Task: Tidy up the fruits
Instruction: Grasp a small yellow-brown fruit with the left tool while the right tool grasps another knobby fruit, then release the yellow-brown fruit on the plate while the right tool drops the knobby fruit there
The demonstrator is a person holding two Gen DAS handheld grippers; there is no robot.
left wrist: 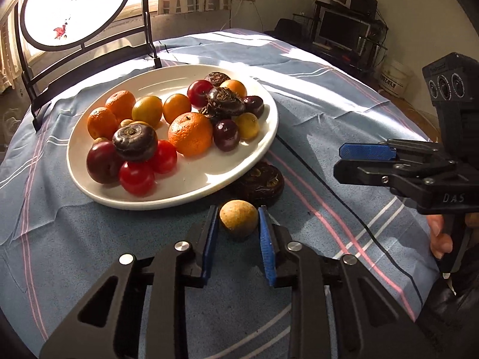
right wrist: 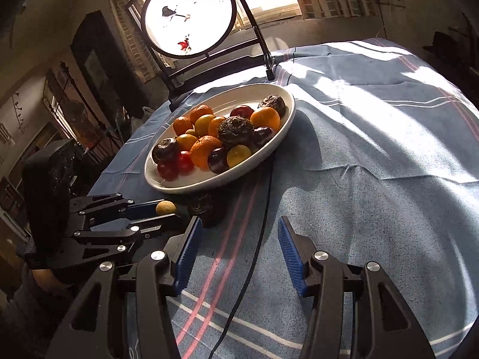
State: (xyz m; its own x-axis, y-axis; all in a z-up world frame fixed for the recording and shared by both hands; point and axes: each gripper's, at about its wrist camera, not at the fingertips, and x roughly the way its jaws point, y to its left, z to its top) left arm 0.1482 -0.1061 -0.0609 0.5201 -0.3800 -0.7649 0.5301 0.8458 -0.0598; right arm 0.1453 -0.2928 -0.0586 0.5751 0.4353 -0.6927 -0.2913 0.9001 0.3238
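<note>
The left gripper (left wrist: 238, 233) has its fingers apart around a small tan fruit (left wrist: 238, 222) on the tablecloth (left wrist: 344, 113), just beside the white plate (left wrist: 191, 191) piled with fruit, apparently ready to grasp it; the right gripper (right wrist: 236, 254) hangs wide open, empty

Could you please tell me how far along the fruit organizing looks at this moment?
Mostly done: the white plate already holds oranges, red fruits and dark water chestnuts. In hand: the left gripper brackets a small tan fruit on the tablecloth. Left: a dark water chestnut beside the plate. The right gripper is open, empty.
</note>
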